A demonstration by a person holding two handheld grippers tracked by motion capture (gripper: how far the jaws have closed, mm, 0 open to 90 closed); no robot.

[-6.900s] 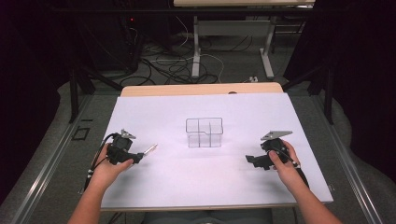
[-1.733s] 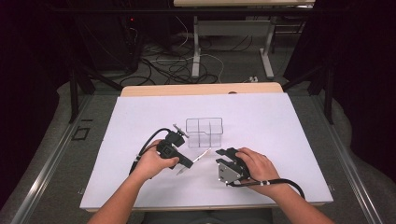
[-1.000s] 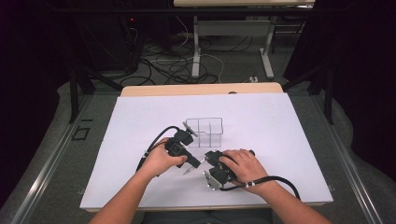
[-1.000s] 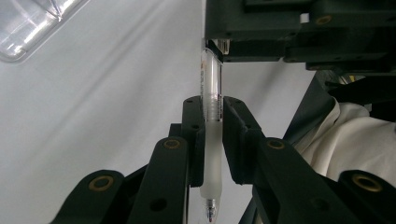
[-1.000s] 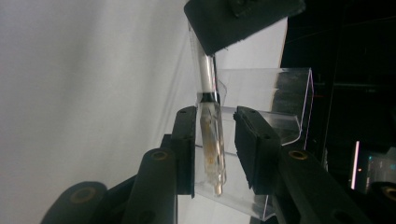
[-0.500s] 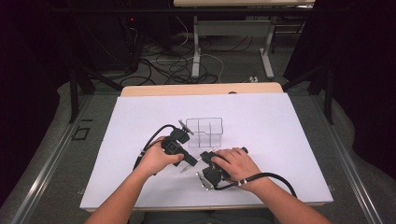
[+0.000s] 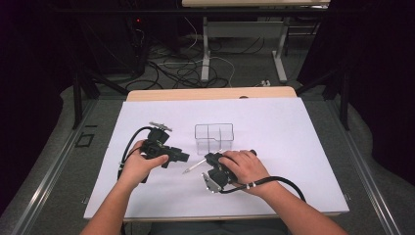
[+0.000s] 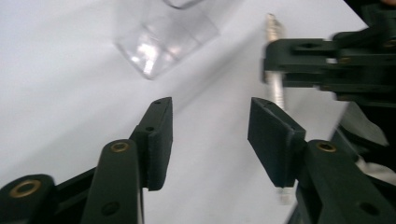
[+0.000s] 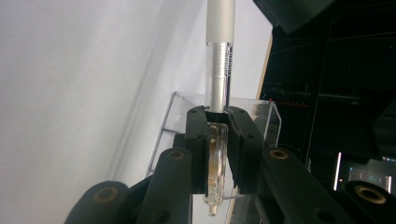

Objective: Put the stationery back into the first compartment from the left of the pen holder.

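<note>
Pen: a clear pen (image 9: 218, 70) is clamped in my right claw (image 7: 209, 161), over the sheet's (image 7: 293, 127) middle, just in front of the clear box (image 7: 214, 137).
Left claw: my left claw (image 8: 210, 133) has just been opening; half wide, nothing between the pads.
Done: handover, I judge; the right claw alone holds the pen.
Left: stand the pen in a box compartment, then let go.
</note>
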